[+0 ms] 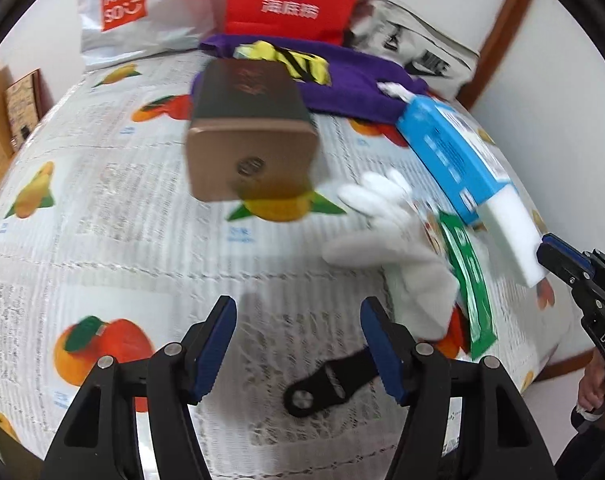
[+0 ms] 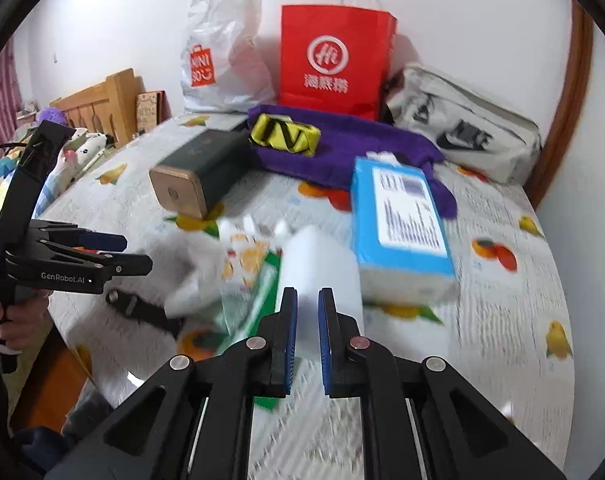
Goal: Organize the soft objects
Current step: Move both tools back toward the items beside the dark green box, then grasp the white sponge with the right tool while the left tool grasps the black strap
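My right gripper (image 2: pixel 307 308) is shut on a white sponge block (image 2: pixel 322 264), held above the table; the block also shows at the right of the left wrist view (image 1: pixel 512 236). My left gripper (image 1: pixel 298 320) is open and empty over the fruit-print tablecloth (image 1: pixel 102 216). A white glove (image 1: pixel 386 220) lies just ahead of it to the right, beside a green packet (image 1: pixel 468 280). A blue tissue pack (image 2: pixel 402 216) lies right of centre. A purple towel (image 2: pixel 354 140) with a yellow-black cloth (image 2: pixel 284 134) on it lies at the back.
A dark box with a tan end (image 2: pixel 194 172) lies left of centre. A black strap (image 1: pixel 330 384) lies near my left gripper. A red paper bag (image 2: pixel 334 60), a white Miniso bag (image 2: pixel 222 64) and a grey pouch (image 2: pixel 466 128) stand along the back wall.
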`<state>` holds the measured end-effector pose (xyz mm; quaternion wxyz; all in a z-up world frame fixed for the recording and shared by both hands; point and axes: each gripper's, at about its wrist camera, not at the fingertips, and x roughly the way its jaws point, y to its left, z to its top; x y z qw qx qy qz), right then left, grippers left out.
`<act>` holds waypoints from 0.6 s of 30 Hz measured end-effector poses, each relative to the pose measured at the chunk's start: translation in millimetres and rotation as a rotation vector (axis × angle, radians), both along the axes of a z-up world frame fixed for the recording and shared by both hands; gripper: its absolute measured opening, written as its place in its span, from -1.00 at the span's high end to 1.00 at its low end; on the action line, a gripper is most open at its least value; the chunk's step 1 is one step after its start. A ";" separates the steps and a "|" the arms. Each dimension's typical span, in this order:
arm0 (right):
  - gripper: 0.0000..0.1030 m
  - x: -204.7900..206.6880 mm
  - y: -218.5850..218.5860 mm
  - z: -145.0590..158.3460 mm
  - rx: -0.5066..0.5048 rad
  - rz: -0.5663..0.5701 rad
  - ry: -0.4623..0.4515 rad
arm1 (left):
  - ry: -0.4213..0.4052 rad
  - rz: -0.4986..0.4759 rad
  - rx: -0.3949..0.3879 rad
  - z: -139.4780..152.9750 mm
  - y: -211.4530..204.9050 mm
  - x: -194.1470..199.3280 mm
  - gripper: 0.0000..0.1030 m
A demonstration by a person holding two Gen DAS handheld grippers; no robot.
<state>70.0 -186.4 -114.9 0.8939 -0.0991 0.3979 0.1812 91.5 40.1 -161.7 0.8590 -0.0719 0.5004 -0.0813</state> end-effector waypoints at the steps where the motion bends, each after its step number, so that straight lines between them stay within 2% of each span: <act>1: 0.84 -2.0 -3.6 -2.8 -0.005 -0.014 0.007 | -0.001 -0.016 -0.003 -1.4 -3.3 -0.9 -0.21; 4: 0.86 -6.1 -16.1 -13.3 -0.013 -0.063 0.038 | 0.005 -0.074 -0.003 -7.9 -15.0 -1.9 -0.22; 6: 0.86 -6.3 -20.8 -21.8 -0.015 -0.078 0.063 | -0.009 -0.103 0.026 -10.0 -20.6 -5.0 -0.26; 11: 0.85 -6.9 -21.0 -33.0 -0.025 -0.072 0.087 | -0.004 -0.202 0.039 -9.7 -27.1 -22.2 -0.26; 13: 0.74 -5.5 -21.8 -31.8 -0.008 -0.064 0.082 | -0.005 -0.228 0.055 -9.6 -28.3 -28.7 -0.26; 14: 0.52 -4.6 -22.4 -30.7 0.000 -0.060 0.073 | -0.007 -0.239 0.059 -9.5 -28.9 -31.1 -0.26; 15: 0.15 -3.9 -22.4 -29.9 0.004 -0.058 0.068 | -0.010 -0.252 0.066 -9.3 -30.1 -33.4 -0.26; 17: -0.30 -2.2 -22.8 -28.4 0.012 -0.053 0.043 | -0.017 -0.271 0.094 -9.5 -34.2 -36.0 -0.26; 18: -0.35 -1.4 -22.2 -28.0 0.016 -0.045 0.029 | -0.017 -0.281 0.105 -9.5 -37.0 -36.2 -0.26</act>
